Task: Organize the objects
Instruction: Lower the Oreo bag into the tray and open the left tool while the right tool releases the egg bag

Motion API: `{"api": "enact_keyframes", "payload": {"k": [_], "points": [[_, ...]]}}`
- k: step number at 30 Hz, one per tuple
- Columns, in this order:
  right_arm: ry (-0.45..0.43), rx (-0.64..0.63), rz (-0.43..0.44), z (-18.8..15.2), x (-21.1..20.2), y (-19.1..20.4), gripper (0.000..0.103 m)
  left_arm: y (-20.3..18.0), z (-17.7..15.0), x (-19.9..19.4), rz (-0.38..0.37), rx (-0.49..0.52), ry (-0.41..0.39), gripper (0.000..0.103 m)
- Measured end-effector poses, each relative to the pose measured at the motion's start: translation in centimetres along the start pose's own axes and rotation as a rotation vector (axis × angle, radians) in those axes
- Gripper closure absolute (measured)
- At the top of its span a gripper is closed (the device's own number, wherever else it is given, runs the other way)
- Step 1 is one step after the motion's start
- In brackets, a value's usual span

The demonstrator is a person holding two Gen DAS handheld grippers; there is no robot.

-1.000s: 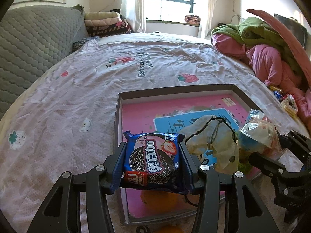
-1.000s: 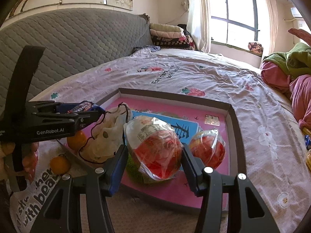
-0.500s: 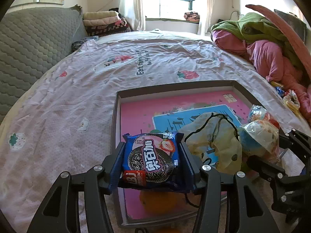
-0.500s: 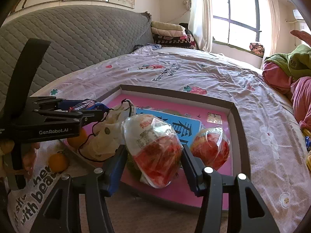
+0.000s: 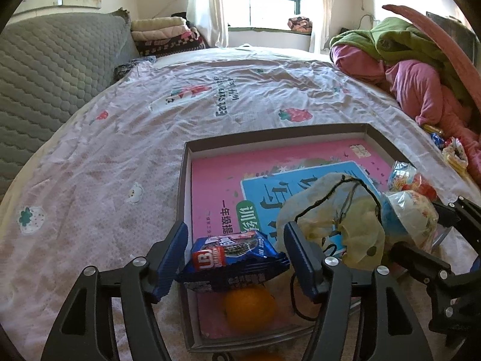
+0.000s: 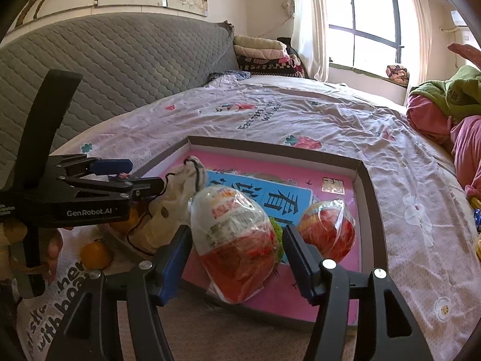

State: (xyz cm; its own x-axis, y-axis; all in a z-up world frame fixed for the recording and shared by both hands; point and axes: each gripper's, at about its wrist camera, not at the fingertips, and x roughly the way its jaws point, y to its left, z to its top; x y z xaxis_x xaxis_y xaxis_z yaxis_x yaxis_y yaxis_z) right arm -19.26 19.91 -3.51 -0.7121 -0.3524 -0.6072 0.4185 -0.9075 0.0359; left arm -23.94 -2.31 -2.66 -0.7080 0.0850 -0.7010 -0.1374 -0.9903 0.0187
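A: How will the blue foil cookie packet (image 5: pixel 233 255) handle, in your judgement?

B: I think it is light and a little slippery, and the cookies inside can break. It lies flat between the fingers of the left gripper (image 5: pixel 234 258), above the near left corner of the shallow grey cardboard box (image 5: pixel 270 134) with the pink book inside. The fingers are opening now, and I see a gap at the left pad, so the packet is probably already free. If one takes it again, the two long edges are the best place, with only a soft press.

A: And the egg-shaped snack in clear crinkly plastic (image 6: pixel 237 240)?

B: It looks light too, with a hard round shell under a loose wrap, so it can roll or slide. It rests on the near edge of the box, between the fingers of the right gripper (image 6: pixel 236 258), which are also opening; the pads seem not to press it. I would hold it at the widest part. A second wrapped egg (image 6: pixel 327 230) lies in the box at about 2 o'clock from it.

A: What is hard to see?

B: The round orange fruit (image 5: pixel 249 307) is half hidden under the packet. The cream cloth pouch with the black cord (image 5: pixel 336 210) covers part of the book, and what it holds I cannot tell. The person's hand (image 6: pixel 51 245) is mostly behind the left gripper.
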Motion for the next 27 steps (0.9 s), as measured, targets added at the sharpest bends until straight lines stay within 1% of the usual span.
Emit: {"api": "enact_keyframes", "payload": {"k": [7, 9, 11, 13, 16, 24, 27], "points": [[-0.036, -0.005, 0.011, 0.5, -0.9, 0.3, 0.040, 0.2, 0.4, -0.8, -0.008, -0.024, -0.013, 0.032], [-0.052, -0.002, 0.014, 0.7, -1.3, 0.3, 0.039, 0.2, 0.6, -1.3, -0.008, -0.031, -0.023, 0.032], [-0.070, -0.001, 0.016, 0.9, -1.8, 0.3, 0.034, 0.2, 0.8, -1.7, -0.006, -0.037, -0.033, 0.032], [-0.086, 0.004, 0.018, 1.1, -2.2, 0.3, 0.033, 0.3, 1.0, -2.4, -0.002, -0.048, -0.051, 0.029], [-0.102, 0.010, 0.020, 1.4, -2.7, 0.3, 0.033, 0.2, 1.3, -3.3, -0.004, -0.058, -0.073, 0.028], [-0.119, 0.022, 0.019, 1.6, -3.6, 0.3, 0.033, -0.4, 1.4, -5.0, -0.013, -0.067, -0.088, 0.026], [-0.126, 0.031, 0.019, 1.8, -4.0, 0.2, 0.029, -0.8, 1.1, -5.5, -0.005, -0.063, -0.088, 0.025]]}}
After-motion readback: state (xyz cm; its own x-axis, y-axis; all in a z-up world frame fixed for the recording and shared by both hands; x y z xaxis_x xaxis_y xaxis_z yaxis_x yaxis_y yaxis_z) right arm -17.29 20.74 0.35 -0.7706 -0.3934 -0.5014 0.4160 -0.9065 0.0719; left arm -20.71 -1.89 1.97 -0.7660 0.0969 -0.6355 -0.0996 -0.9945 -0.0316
